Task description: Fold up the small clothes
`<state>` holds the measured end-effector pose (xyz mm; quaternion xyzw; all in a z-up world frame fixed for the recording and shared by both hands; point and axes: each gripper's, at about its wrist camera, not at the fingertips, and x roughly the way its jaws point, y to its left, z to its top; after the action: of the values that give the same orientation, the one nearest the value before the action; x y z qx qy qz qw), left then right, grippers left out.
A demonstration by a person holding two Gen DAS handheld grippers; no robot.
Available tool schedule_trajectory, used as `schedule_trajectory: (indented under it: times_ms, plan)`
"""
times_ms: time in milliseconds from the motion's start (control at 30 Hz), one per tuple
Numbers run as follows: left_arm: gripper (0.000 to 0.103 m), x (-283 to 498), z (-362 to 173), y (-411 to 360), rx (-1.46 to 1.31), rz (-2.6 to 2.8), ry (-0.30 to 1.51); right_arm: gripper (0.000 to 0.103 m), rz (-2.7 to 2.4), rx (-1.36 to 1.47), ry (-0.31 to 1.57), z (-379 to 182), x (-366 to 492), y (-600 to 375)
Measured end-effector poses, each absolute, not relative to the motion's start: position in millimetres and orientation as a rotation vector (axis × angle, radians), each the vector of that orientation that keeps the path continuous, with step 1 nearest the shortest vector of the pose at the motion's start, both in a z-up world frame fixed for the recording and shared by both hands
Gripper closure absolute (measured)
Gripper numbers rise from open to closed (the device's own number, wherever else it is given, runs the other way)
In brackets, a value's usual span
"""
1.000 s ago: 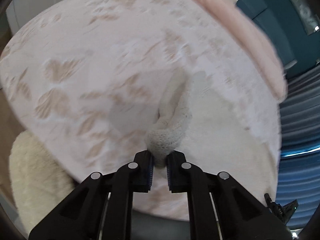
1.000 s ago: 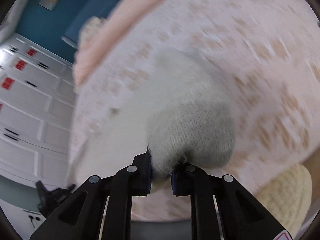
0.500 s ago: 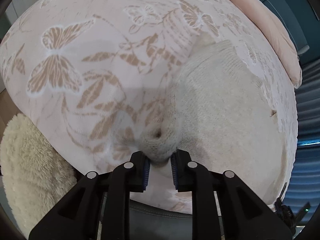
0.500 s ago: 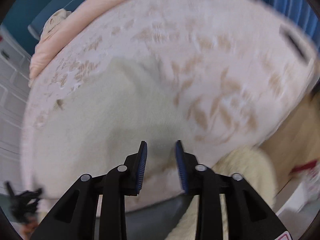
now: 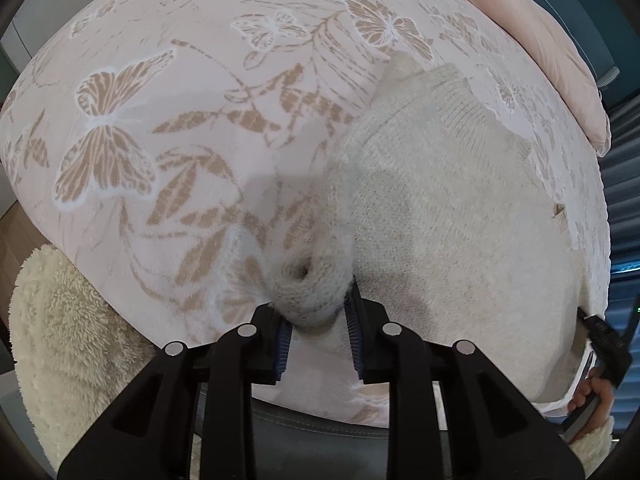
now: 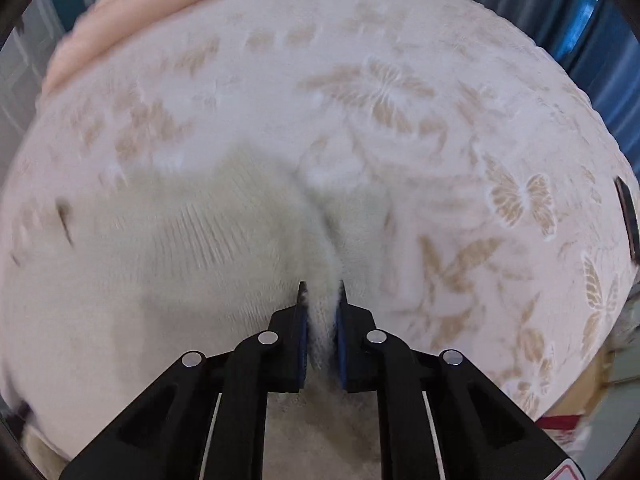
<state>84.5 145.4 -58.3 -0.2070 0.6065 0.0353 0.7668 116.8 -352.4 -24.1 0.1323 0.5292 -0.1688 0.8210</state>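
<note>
A cream knitted sweater [image 5: 440, 208] lies spread on a pink butterfly-print bedspread [image 5: 160, 100]. Its sleeve runs down to a rolled cuff [image 5: 308, 280] that sits between the pads of my left gripper [image 5: 316, 312]; the jaws are opening and both pads still touch the knit. In the right wrist view the sweater [image 6: 180, 248] is blurred, and my right gripper [image 6: 322, 296] is shut on a raised fold of it near the bed's front edge.
A pink pillow [image 5: 540, 40] lies along the far side of the bed. A fluffy cream rug [image 5: 60, 340] is below the bed's edge at left. A hand [image 5: 592, 392] shows at lower right. A dark flat object [image 6: 628, 216] lies at the bed's right edge.
My left gripper came down with the sleeve cuff and its jaws spread wider. My right gripper let go of the bunched sweater, swung sideways while open, and closed on a fold of it.
</note>
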Motion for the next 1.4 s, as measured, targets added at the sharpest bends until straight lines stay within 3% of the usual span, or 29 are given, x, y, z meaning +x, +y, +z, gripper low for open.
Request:
schedule_trajectory:
  times_ms: [67,167,300,433,467,567,733,800,933,1100,1267,1333,1367,1400]
  plan:
    - [0.078,84,-60,146,-0.447,0.080,1.320,0.096,-0.390,0.315,1.080,-21,113,-368]
    - [0.077,87,-64,143,-0.437,0.085,1.331,0.093,-0.398,0.312,1.224,-56,121,-377]
    - [0.076,88,-63,143,-0.437,0.086,1.333,0.084,-0.410,0.250,1.086,-1,110,-344]
    - [0.073,88,-67,145,-0.457,0.086,1.333,0.085,-0.187,0.298,1.019,33,101,-276]
    - [0.073,88,-67,145,-0.456,0.086,1.332,0.090,-0.083,0.300,1.057,30,104,-249]
    - [0.072,88,-66,144,-0.458,0.086,1.330,0.091,0.093,0.261,1.128,14,115,-182]
    - [0.072,87,-66,146,-0.464,0.075,1.330,0.090,0.123,0.112,1.335,-64,149,-116]
    - [0.071,88,-66,146,-0.462,0.069,1.331,0.087,0.102,0.066,1.315,-56,152,-108]
    - [0.070,88,-67,148,-0.477,0.056,1.331,0.091,0.118,0.125,1.252,-18,147,-113]
    - [0.067,89,-68,148,-0.490,0.054,1.333,0.093,0.054,0.110,1.328,-58,139,-122]
    - [0.057,93,-73,150,-0.529,0.059,1.332,0.092,0.039,0.042,1.308,-57,144,-114]
    - [0.060,95,-73,149,-0.538,0.055,1.315,0.092,0.043,0.010,1.298,-57,144,-108]
    - [0.079,96,-71,147,-0.539,0.028,1.304,0.092,0.048,0.009,1.290,-56,143,-106]
    - [0.086,97,-68,145,-0.545,0.006,1.302,0.091,0.050,0.022,1.281,-55,142,-107]
